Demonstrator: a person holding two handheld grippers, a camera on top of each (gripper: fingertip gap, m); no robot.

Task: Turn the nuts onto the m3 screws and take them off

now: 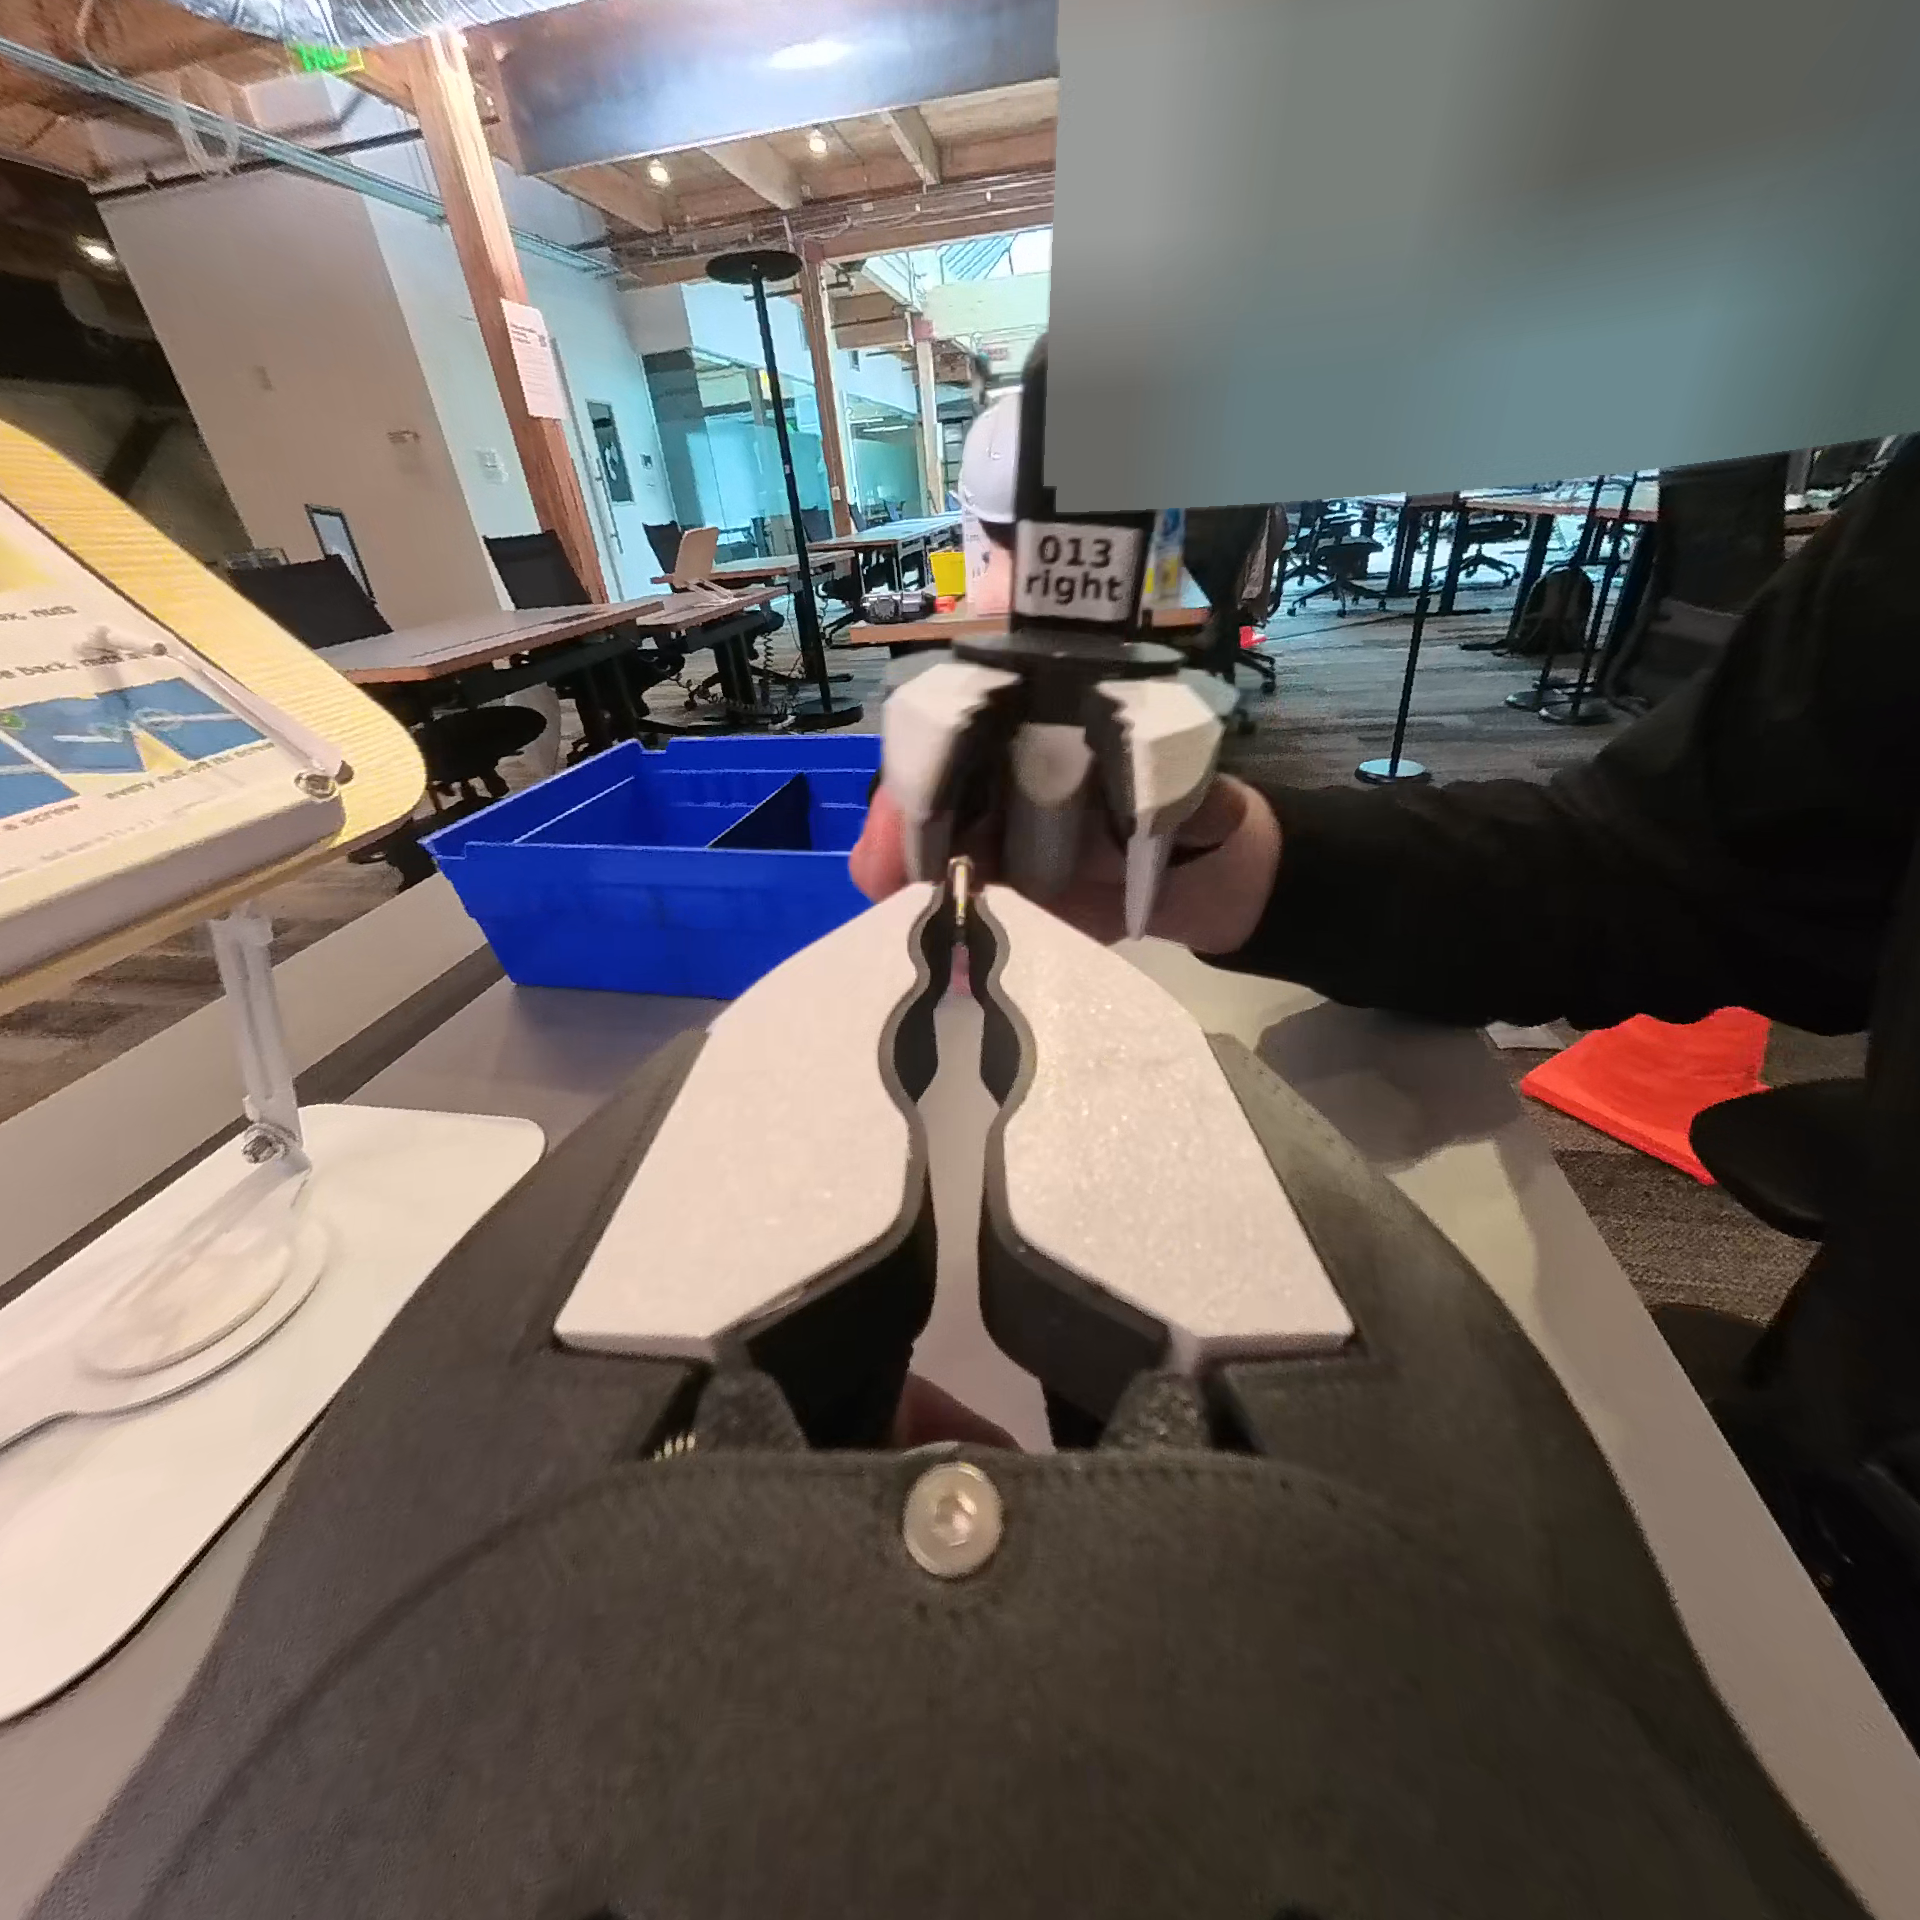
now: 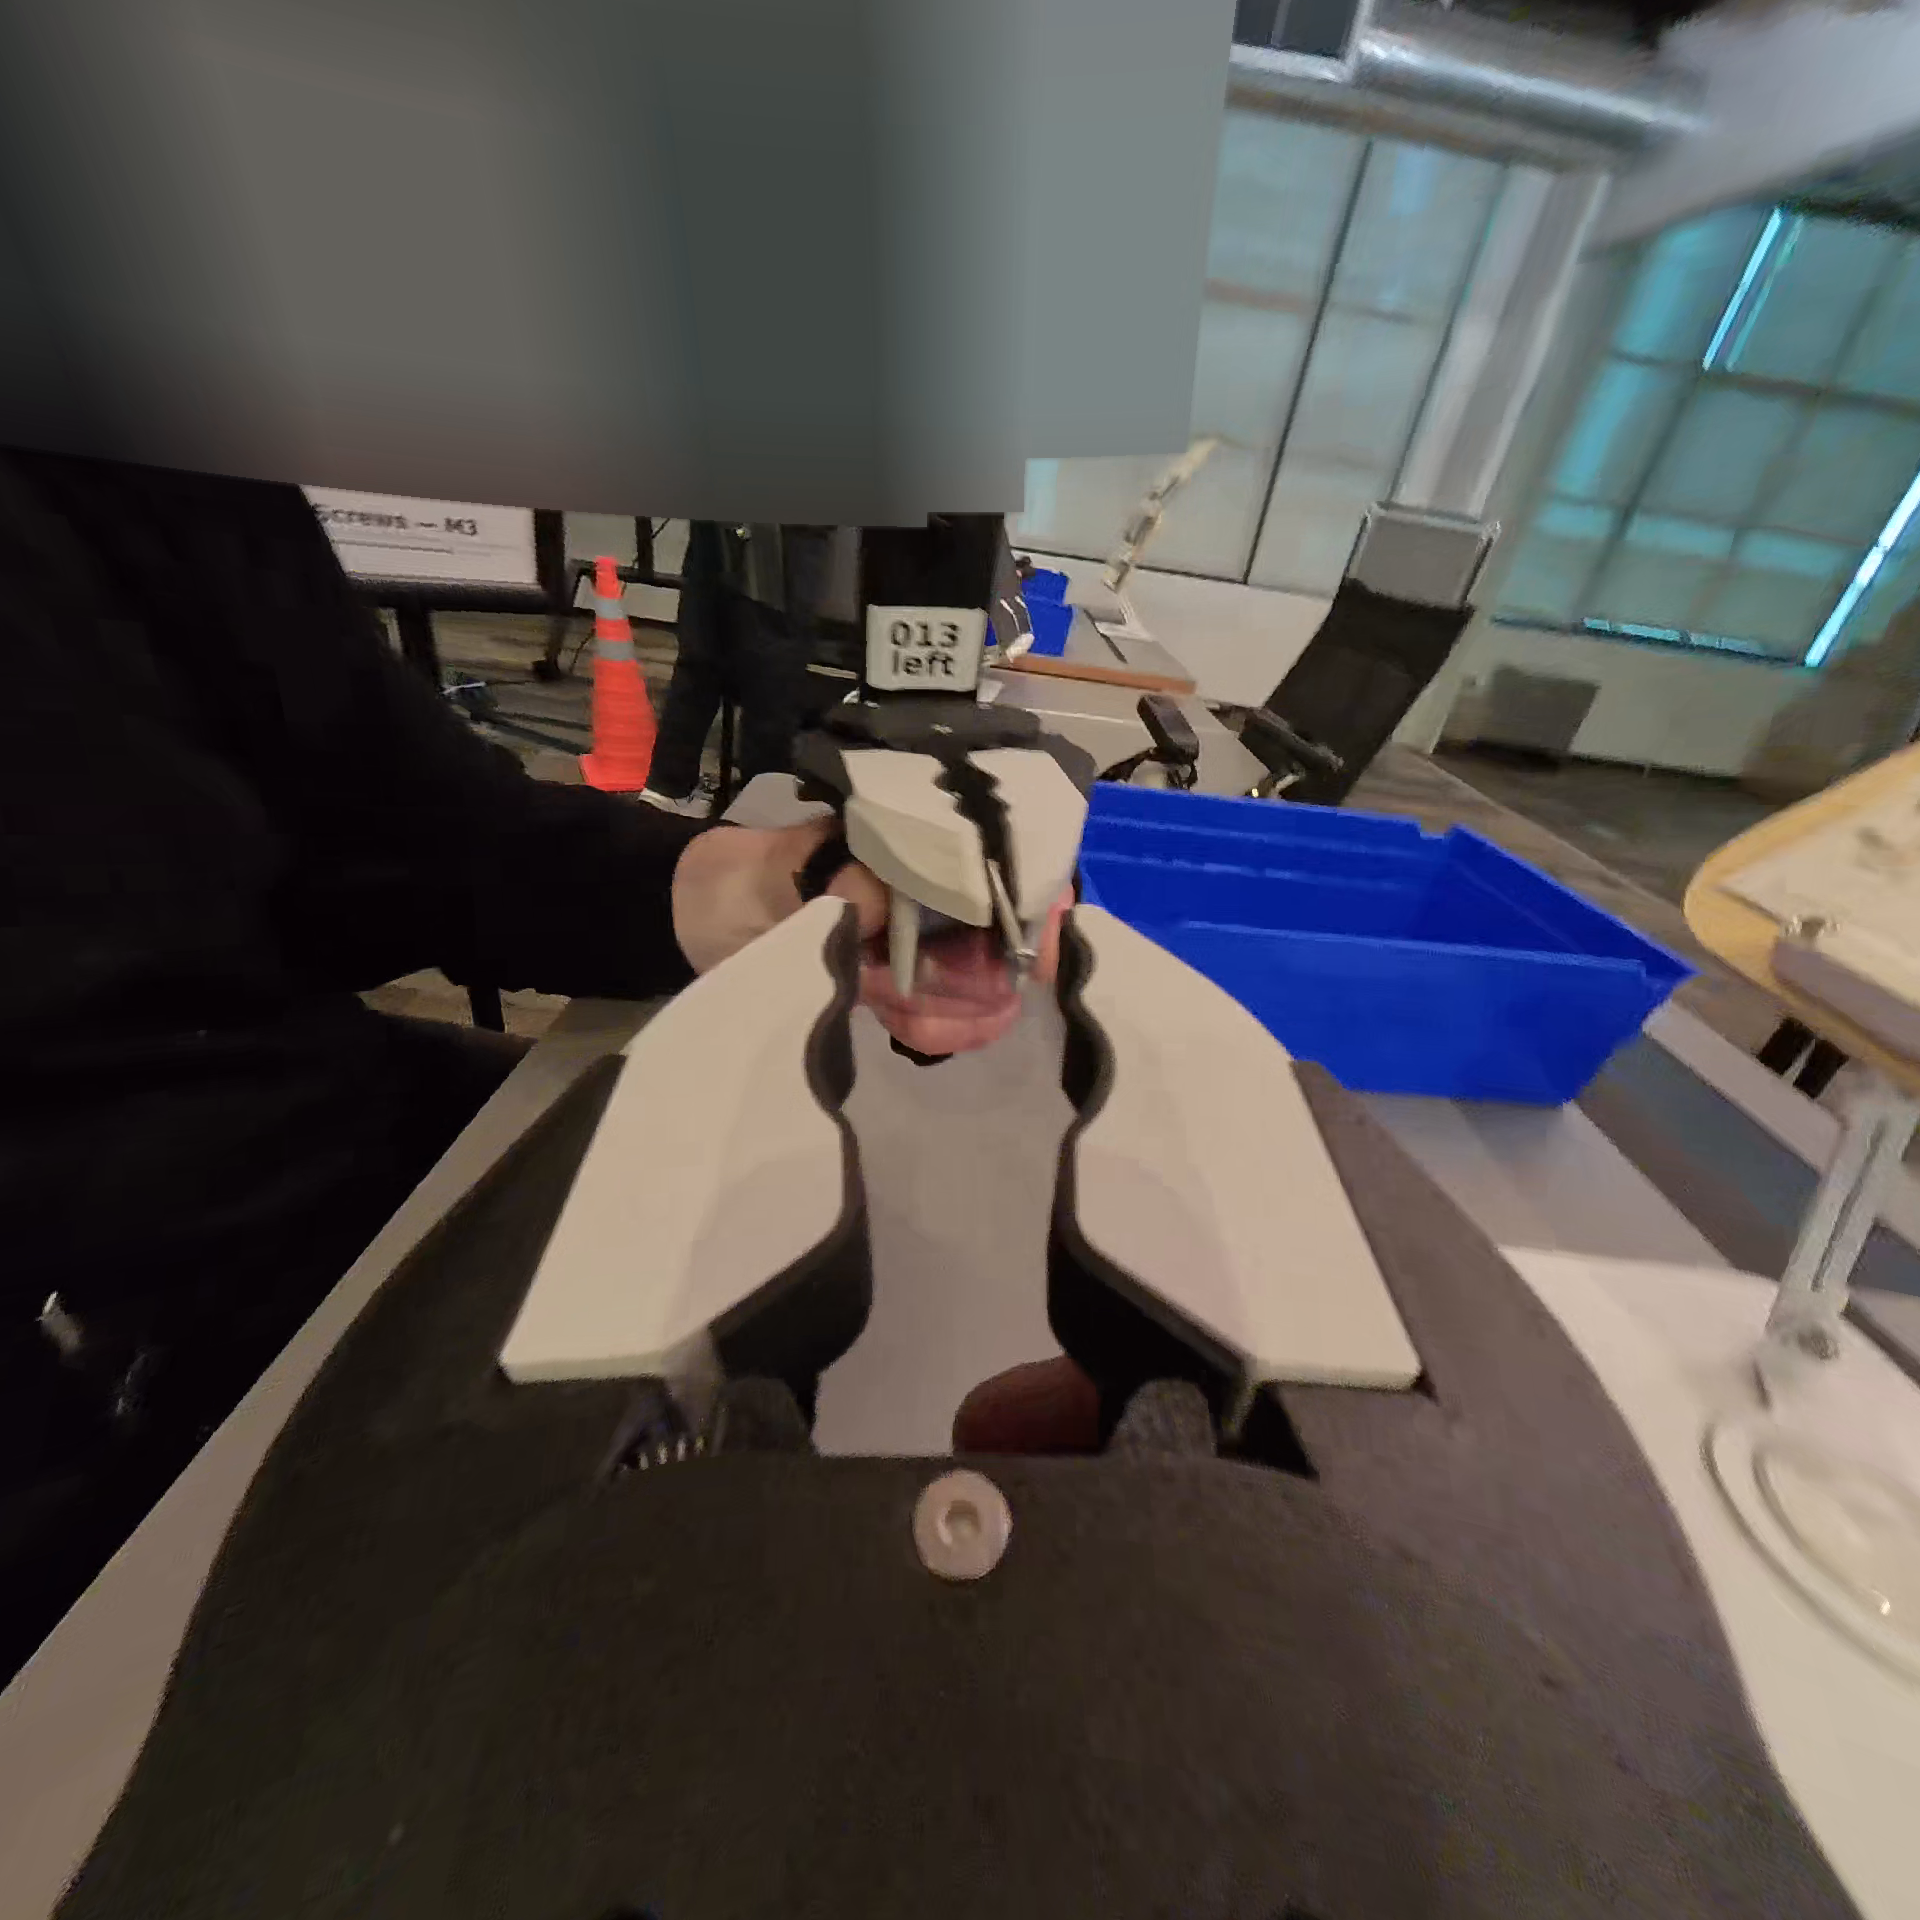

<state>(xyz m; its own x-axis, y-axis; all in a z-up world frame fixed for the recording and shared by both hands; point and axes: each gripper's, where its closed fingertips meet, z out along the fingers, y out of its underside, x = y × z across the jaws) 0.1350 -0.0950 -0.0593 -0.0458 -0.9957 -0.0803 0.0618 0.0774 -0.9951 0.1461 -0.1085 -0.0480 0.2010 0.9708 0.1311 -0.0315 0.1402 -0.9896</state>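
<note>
My left gripper point(image 1: 961, 920) is shut on a small metal screw point(image 1: 960, 889) that sticks out past its fingertips, held in the air above the grey table point(image 1: 436, 1029). My right gripper point(image 2: 961, 925) is open and empty, facing the left one with its fingertips on either side of the screw's end. It also shows in the left wrist view point(image 1: 1034, 904), open, just beyond the screw. In the right wrist view the left gripper point(image 2: 1003, 899) pinches the screw point(image 2: 1010, 914). I cannot make out a nut.
A blue divided bin point(image 1: 644, 904) stands on the table behind the grippers; it also shows in the right wrist view point(image 2: 1351, 945). An instruction card on a white stand point(image 1: 156, 748) is at the left. An orange cone point(image 2: 615, 675) stands on the floor. My two grippers' fingertips are within a few centimetres of each other.
</note>
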